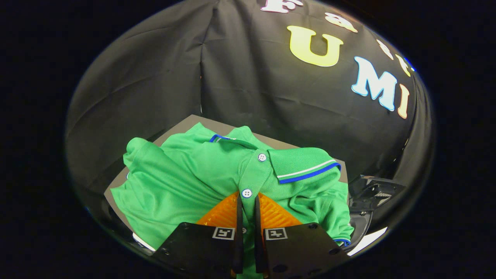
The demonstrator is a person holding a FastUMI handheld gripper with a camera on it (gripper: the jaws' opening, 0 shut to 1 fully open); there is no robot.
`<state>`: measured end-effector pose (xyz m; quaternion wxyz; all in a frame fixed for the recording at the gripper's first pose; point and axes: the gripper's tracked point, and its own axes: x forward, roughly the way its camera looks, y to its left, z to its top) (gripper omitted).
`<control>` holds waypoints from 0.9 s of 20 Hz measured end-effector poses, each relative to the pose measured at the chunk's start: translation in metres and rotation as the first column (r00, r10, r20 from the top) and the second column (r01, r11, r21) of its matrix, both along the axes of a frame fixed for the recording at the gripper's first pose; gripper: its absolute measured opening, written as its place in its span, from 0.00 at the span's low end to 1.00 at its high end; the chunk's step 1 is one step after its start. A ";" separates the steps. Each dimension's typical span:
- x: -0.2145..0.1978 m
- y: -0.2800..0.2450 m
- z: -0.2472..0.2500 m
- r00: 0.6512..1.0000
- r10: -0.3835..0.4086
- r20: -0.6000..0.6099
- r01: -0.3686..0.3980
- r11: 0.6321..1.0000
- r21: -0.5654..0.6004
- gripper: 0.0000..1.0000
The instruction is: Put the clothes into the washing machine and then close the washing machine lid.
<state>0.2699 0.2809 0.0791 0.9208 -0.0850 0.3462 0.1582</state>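
Pinching crumpled green polo shirt, claw apparently clamped on placket.

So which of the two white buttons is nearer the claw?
The lower button, just ahead of the claw pinching the shirt; the other button sits at the collar.

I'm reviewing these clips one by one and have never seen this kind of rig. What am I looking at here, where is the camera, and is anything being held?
The camera rides on a hand-held two-finger gripper and looks forward along its fingers, so the picture is rounded and bent. The two fingers are nearly together, pinching a fold of the green polo shirt along its buttoned front, so the shirt appears gripped. The shirt is crumpled over a flat grey surface, its collar just beyond the fingertips. Beside the shirt sits a dark machine part; I can't tell what it is.
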 end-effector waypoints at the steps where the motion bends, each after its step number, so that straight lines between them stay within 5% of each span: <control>1: -0.001 0.000 0.000 1.000 0.005 0.008 -0.005 1.000 -0.004 0.14; 3: -0.003 -0.001 0.005 0.999 0.018 0.039 -0.018 1.000 0.004 0.14; 4: 0.006 0.002 -0.005 0.999 0.013 0.036 -0.014 1.000 0.018 0.02; 18: 0.000 -0.013 0.068 0.989 0.023 0.145 -0.054 0.975 0.214 0.01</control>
